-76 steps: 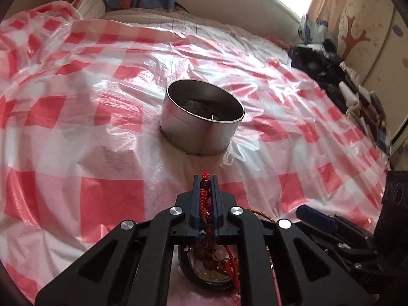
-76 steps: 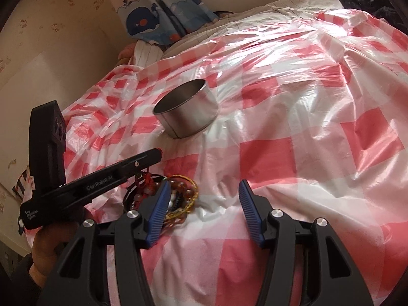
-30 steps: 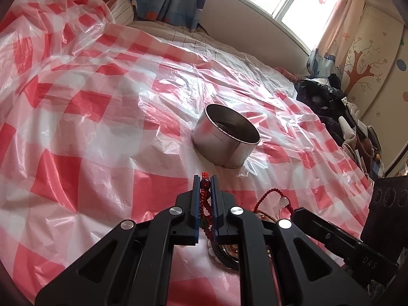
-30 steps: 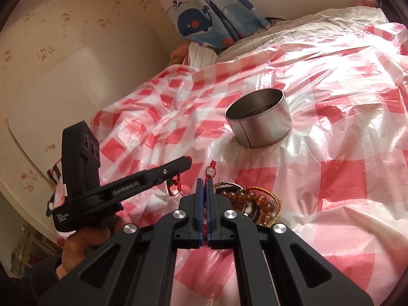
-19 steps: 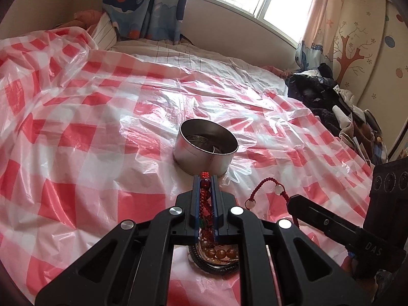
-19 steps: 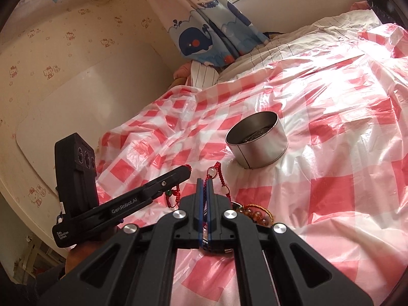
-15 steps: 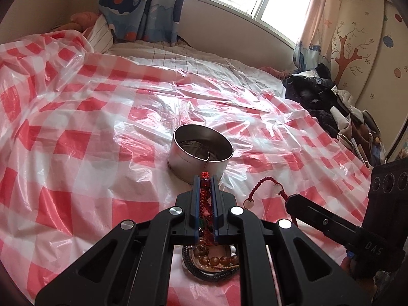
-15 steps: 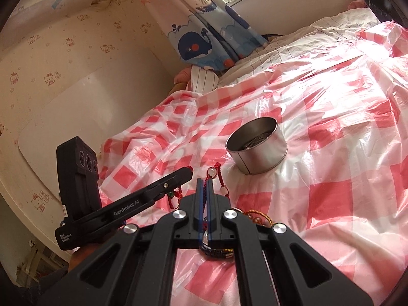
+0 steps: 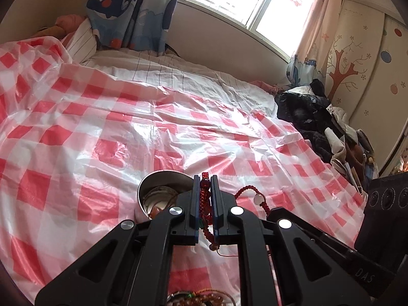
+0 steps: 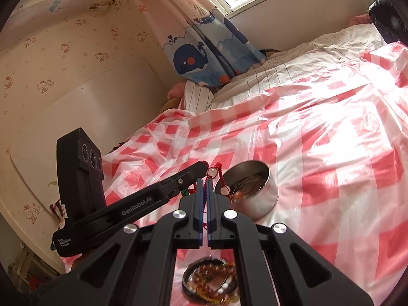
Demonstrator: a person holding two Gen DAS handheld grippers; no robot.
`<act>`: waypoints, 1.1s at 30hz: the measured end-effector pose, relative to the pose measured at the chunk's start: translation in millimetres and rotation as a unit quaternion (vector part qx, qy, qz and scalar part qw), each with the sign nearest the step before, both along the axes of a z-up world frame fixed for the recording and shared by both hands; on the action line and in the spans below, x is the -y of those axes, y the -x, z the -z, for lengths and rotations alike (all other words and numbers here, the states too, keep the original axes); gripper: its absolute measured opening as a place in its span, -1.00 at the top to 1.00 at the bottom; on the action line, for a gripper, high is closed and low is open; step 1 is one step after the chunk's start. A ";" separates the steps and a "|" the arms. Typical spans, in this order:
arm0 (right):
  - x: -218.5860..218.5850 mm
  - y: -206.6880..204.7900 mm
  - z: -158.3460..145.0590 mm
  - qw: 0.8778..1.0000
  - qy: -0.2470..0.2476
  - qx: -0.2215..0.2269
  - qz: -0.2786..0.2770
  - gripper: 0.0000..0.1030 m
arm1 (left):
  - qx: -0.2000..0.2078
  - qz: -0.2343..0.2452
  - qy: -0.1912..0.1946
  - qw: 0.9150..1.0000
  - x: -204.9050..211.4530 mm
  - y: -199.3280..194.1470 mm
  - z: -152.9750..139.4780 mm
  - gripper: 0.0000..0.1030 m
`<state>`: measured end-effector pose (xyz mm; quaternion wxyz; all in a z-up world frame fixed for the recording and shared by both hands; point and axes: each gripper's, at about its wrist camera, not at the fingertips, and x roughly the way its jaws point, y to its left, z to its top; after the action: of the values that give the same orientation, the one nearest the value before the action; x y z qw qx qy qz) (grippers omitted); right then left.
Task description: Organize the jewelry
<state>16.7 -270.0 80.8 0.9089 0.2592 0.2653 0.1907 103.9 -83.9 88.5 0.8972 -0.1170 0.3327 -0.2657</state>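
A round metal tin (image 9: 158, 193) stands on the red-checked plastic sheet (image 9: 102, 137), with jewelry inside; it also shows in the right wrist view (image 10: 255, 191). My left gripper (image 9: 205, 178) is shut on a red beaded cord bracelet (image 9: 204, 199). My right gripper (image 10: 205, 181) is shut on another red cord bracelet with clear beads (image 10: 219, 176), which also shows in the left wrist view (image 9: 252, 196). Both hang lifted beside the tin. A pile of amber bead bracelets (image 10: 211, 280) lies below the grippers.
The sheet covers a bed. A whale-print curtain (image 9: 132, 12) and window are at the back, dark clothes (image 9: 306, 112) heaped at the right edge. The wall (image 10: 76, 76) is close on the left in the right wrist view.
Both grippers have risen and moved forward toward the tin with their bracelets; the bead pile now lies farther below. The right gripper, open 2.5 s ago, has shut on its bracelet.
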 end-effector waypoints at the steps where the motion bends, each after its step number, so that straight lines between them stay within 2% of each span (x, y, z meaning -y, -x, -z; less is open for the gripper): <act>1: -0.2 -8.1 -0.7 1.000 0.003 0.001 0.001 0.95 | -0.008 -0.008 -0.001 1.000 1.5 -10.3 5.1 0.85; 2: -0.7 -16.0 -1.4 1.000 0.006 0.002 0.000 0.95 | -0.025 -0.010 -0.003 1.000 2.9 -21.7 11.6 0.71; 3: -1.3 -24.9 -1.5 1.000 0.009 0.002 -0.001 0.95 | -0.054 -0.012 -0.007 0.998 3.5 -34.4 21.8 0.42; 4: -3.0 -33.3 -0.2 1.000 0.011 0.001 -0.003 0.95 | -0.080 -0.024 -0.011 0.996 1.2 -44.3 31.9 0.32; 6: -8.3 -54.5 10.2 0.999 0.024 -0.021 -0.011 0.95 | -0.090 -0.040 -0.017 0.995 -6.4 -48.4 41.0 0.27; 10: -13.6 -72.8 38.3 0.994 0.062 -0.085 0.001 0.94 | -0.073 -0.054 -0.040 0.995 -24.6 -32.5 39.7 0.15; 14: -3.6 -50.0 44.1 0.992 0.069 -0.100 0.025 0.94 | -0.063 -0.060 -0.074 0.993 -37.0 -5.8 39.0 0.09; 17: 2.6 -15.3 43.4 0.991 0.075 -0.103 0.041 0.94 | -0.057 -0.059 -0.100 0.992 -40.0 20.2 40.1 0.02; 18: 3.6 -4.9 43.8 0.990 0.077 -0.106 0.045 0.88 | -0.054 -0.059 -0.110 0.991 -41.1 27.9 40.8 -0.04; 19: 5.3 7.2 46.1 0.989 0.080 -0.110 0.050 0.61 | -0.050 -0.060 -0.121 0.990 -41.3 35.4 41.6 -0.07; 21: 6.9 31.4 51.9 0.986 0.089 -0.121 0.067 0.22 | -0.042 -0.065 -0.141 0.987 -44.0 51.5 44.3 -0.21; 25: 8.8 58.9 66.2 0.982 0.083 -0.147 0.078 0.22 | -0.042 -0.081 -0.157 0.983 -53.9 72.8 52.0 -0.40; 30: 1.8 61.7 80.8 0.979 0.086 -0.163 0.084 0.18 | -0.044 -0.101 -0.164 0.980 -63.6 87.3 70.1 -0.63; 33: -3.1 61.8 82.4 0.978 0.101 -0.160 0.090 0.16 | -0.045 -0.106 -0.152 0.982 -66.7 91.2 78.3 -0.70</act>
<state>-45.0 -266.9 -1.6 0.8895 0.2164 0.4009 0.0360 12.7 -17.2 10.2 0.9117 -0.0253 0.3952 -0.1098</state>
